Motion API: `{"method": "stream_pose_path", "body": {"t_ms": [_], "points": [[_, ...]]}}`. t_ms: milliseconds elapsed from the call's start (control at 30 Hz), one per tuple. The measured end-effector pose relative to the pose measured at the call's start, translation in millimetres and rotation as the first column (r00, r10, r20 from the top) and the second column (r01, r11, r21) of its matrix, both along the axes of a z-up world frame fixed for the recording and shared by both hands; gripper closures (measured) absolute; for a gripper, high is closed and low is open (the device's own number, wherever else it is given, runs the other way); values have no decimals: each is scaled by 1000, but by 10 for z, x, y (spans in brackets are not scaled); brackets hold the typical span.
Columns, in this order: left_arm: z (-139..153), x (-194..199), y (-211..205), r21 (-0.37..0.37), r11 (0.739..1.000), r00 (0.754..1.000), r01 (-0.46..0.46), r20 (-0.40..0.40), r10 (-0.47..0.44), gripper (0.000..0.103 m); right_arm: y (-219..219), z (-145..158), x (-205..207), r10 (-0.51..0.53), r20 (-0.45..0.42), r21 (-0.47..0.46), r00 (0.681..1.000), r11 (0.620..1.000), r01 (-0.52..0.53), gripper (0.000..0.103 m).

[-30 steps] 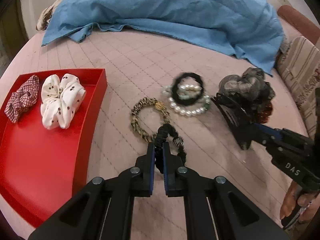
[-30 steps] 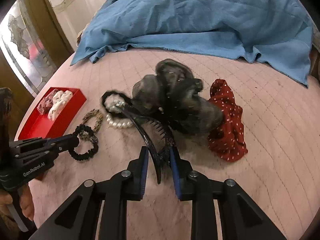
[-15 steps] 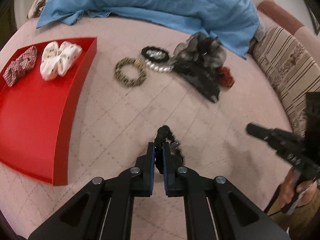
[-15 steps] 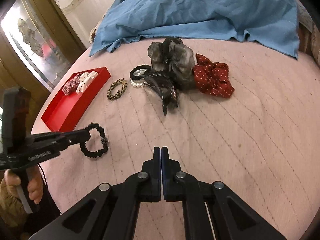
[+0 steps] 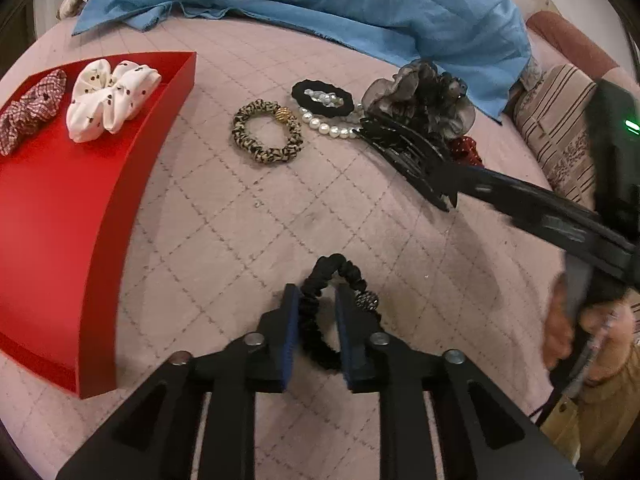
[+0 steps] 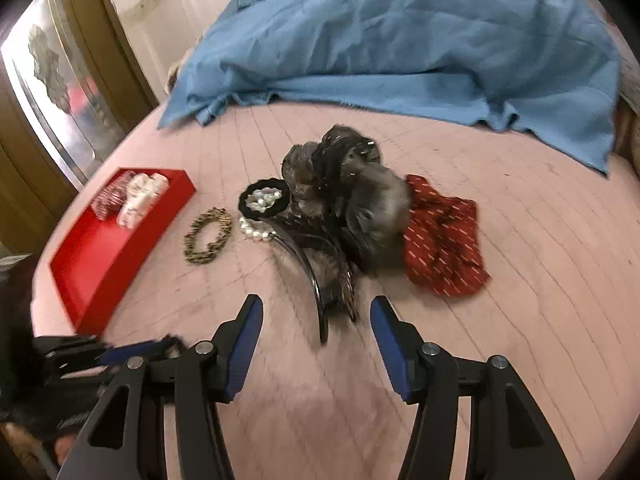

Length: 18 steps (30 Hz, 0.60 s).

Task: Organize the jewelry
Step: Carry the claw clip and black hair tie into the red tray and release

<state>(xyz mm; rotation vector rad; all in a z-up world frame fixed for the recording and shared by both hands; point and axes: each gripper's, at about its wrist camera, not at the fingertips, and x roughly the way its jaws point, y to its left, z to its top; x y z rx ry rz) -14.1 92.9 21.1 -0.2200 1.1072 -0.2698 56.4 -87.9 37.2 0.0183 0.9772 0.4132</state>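
My left gripper [image 5: 317, 300] hangs low over the pink quilt, and its jaws are opening. A black beaded scrunchie [image 5: 340, 270] lies between them, with a gap at the right pad. My right gripper [image 6: 316, 304] is open and its jaws are still widening. The tip of a black claw clip [image 6: 320, 280] lies just ahead between its fingers, untouched. The clip leans on a grey gauze scrunchie [image 6: 360, 200]. A red tray [image 5: 60, 208] at the left holds a white spotted scrunchie [image 5: 108, 100] and a red plaid one [image 5: 32, 108].
A leopard-print hair tie [image 5: 267, 131], a pearl bracelet [image 5: 328, 124] and a black band with beads [image 5: 322, 94] lie beside the tray. A red dotted scrunchie [image 6: 440, 236] sits right of the pile. A blue cloth [image 6: 400, 40] covers the far side. A striped cushion [image 5: 560, 136] stands at the right.
The left gripper carried the black scrunchie away from the pile, then parted its jaws around it. The right gripper let go of the claw clip, pulled back shut, and now stands open near it again.
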Motion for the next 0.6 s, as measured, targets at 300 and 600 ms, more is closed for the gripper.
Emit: {"method": "stream_pose_path", "body": {"t_ms": [300,600], "points": [[2,-35,-107,17,999,999,32,15,-33,98,129,-227,233,-31,-41,-45,999,999,30,74],[287,-129,94,-29,1000,997,8,74,-6,98,80,17,-102,-30,-56,69,998,997,34,74]]}}
